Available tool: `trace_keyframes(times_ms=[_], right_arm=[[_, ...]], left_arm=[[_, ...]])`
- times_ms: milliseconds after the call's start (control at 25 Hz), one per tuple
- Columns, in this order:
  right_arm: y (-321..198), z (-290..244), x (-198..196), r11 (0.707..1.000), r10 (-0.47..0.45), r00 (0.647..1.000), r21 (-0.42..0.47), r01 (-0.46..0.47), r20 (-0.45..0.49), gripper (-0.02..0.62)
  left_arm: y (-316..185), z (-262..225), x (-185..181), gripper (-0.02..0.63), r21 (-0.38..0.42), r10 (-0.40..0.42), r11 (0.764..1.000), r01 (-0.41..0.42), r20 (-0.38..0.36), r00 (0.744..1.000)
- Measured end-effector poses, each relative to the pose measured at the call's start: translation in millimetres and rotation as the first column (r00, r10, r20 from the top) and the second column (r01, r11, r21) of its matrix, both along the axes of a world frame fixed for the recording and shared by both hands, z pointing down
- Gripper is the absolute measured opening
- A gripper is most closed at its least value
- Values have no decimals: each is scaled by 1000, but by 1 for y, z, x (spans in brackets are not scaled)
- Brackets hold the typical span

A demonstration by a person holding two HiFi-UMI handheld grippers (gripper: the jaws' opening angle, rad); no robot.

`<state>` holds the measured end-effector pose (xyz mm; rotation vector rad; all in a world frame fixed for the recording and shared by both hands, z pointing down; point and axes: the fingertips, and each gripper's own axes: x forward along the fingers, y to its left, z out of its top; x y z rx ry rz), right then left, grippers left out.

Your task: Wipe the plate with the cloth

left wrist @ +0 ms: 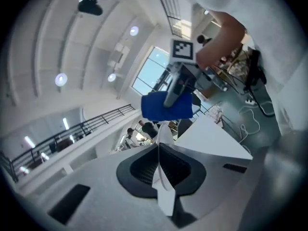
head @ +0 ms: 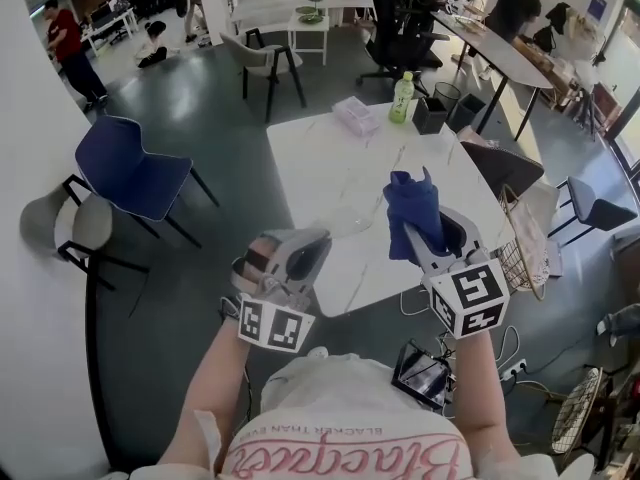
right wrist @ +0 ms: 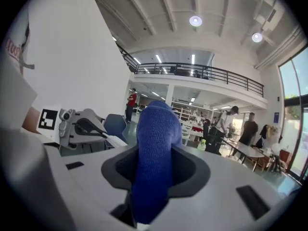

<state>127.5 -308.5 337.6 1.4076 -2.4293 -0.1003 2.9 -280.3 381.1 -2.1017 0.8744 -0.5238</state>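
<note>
Shirt (head: 340, 438), pink "Blacques" script — plate (left wrist: 162, 179) tight in left gripper (head: 302, 251), cloth (right wrist: 154, 153) tight in right gripper (head: 430, 243)

A deep blue cloth (head: 413, 208) fills the grey right tool (head: 440, 240), whose cube bears black-and-white square markers. The grey left tool (head: 300, 253), marked alike, carries a pale plate (left wrist: 162, 177). Around them are a white, grey-veined tabletop (head: 340, 168), a navy chair (head: 135, 173), a green bottle (head: 402, 98) and a dark grey floor (head: 200, 98).
</note>
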Motion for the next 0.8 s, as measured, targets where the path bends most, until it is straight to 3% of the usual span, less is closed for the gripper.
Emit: trace_keyframes(times_ms=[160,360,640,800], right_arm=[[10,-19,-24,990,-143,989,4,143,-30,138],[20,-27,-58,952,-305,940,-18,306,-152,138],[15,-5,-102,895,-445,878,-117,430,-176,137],[5,11,-98,891,-451,866,-164,423,-217,137]], left_arm=[[2,2,5,9,125,10,992,-27,134,991],[5,5,13,9,217,26,972,-86,269,963],[6,12,24,9,259,24,958,-121,348,937],[8,12,22,9,266,16,956,-122,371,929]])
